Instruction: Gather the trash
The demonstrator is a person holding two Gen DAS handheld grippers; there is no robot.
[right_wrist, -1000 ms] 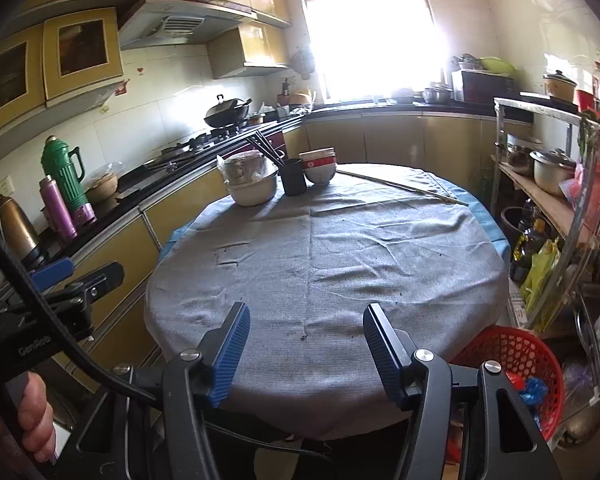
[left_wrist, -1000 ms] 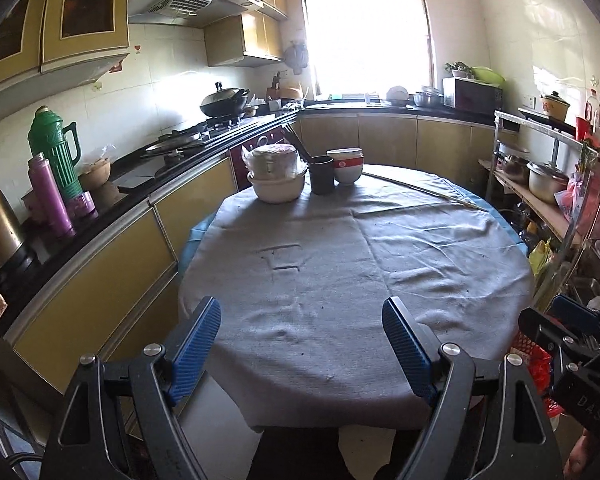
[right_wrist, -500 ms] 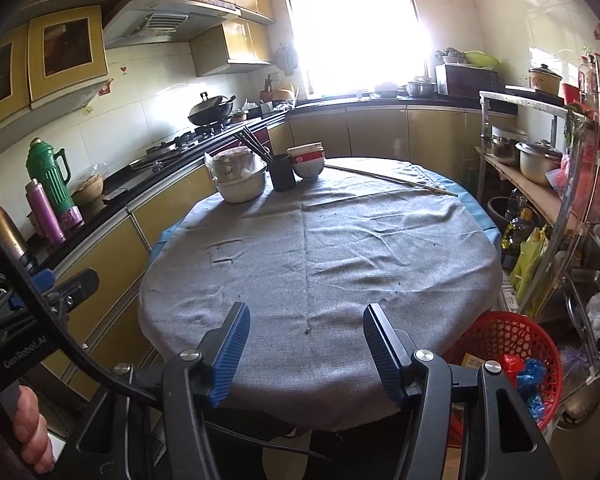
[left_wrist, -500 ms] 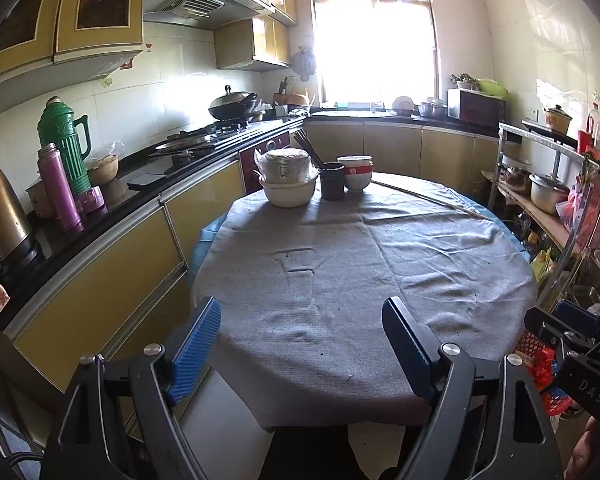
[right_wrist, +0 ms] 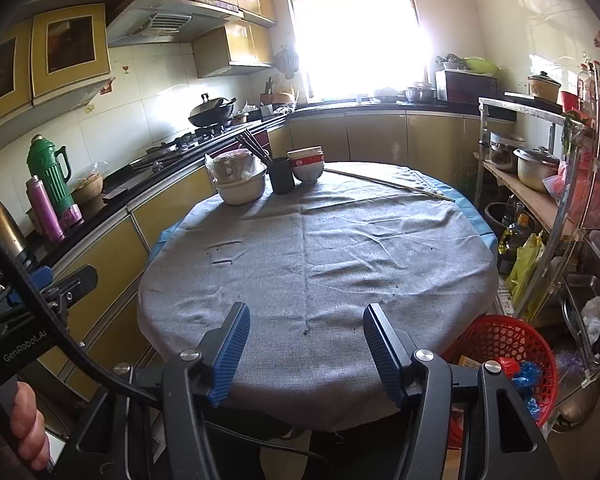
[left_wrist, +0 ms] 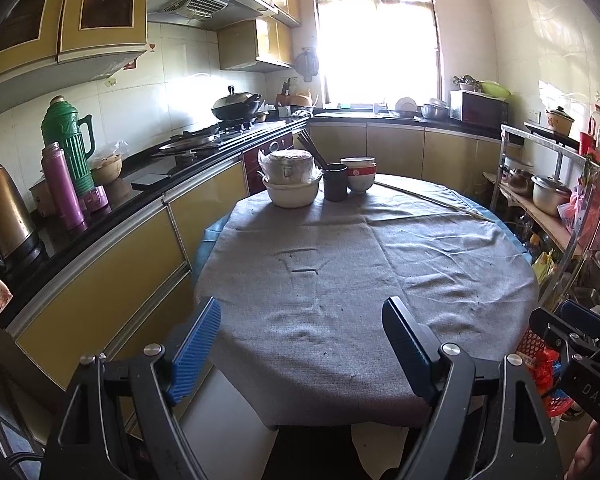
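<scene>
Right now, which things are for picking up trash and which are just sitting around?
For the trash job:
- red basket with wrappers, on the floor beside the table
- left claw, open, empty
- right claw, open, empty

Just sitting around:
- stacked bowls
- chopstick cup
- green thermos
- wok

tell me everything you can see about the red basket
The red basket is a round, open-weave bin that looks like plastic. It stands upright on the floor beside the table's right edge, below the shelf rack. Inside lie scraps: red and blue wrappers and a tan piece. Its near rim is hidden behind the right gripper's finger; nothing grips it.
</scene>
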